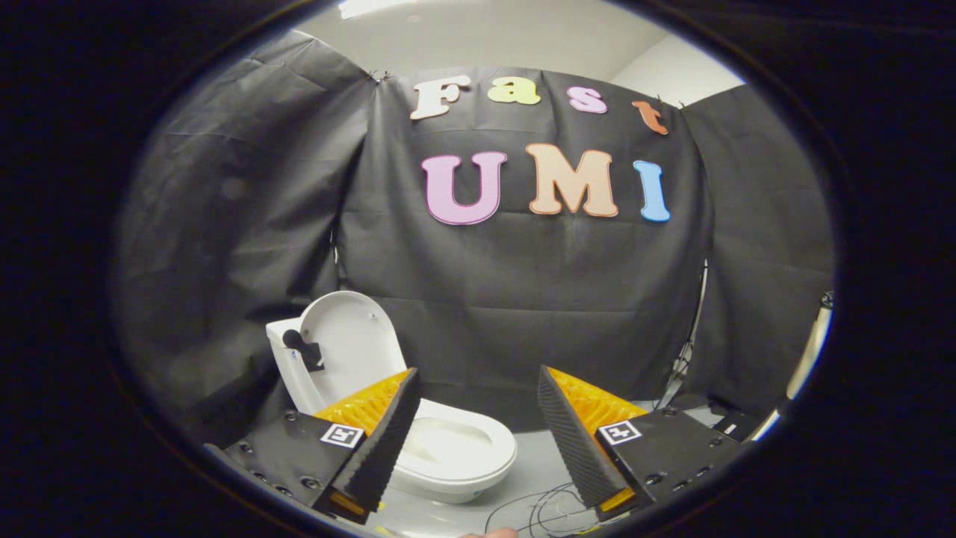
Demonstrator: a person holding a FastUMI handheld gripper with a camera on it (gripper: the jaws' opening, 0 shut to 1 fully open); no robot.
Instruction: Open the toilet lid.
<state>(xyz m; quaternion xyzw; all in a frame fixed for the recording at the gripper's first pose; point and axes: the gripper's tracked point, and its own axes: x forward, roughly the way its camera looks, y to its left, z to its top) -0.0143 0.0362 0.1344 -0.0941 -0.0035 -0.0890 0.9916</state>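
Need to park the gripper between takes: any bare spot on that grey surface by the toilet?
Bare grey surface lies beside the toilet bowl, ahead of the open gripper. Nearer, black cables clutter it. The raised lid and the black booth cloth crowd the far side of the toilet.

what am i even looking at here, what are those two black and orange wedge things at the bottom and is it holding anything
The camera rides on a handheld gripper and looks forward along its two fingers: those black ridged pads with orange backing. A person carries the tool; there is no robot arm. The fingers stand wide apart and hold nothing. Beyond them, partly behind the left finger, sits a small white toilet on a pale surface. Its lid is already raised, leaning back, bowl exposed. Thin wires lie just ahead of the fingers.
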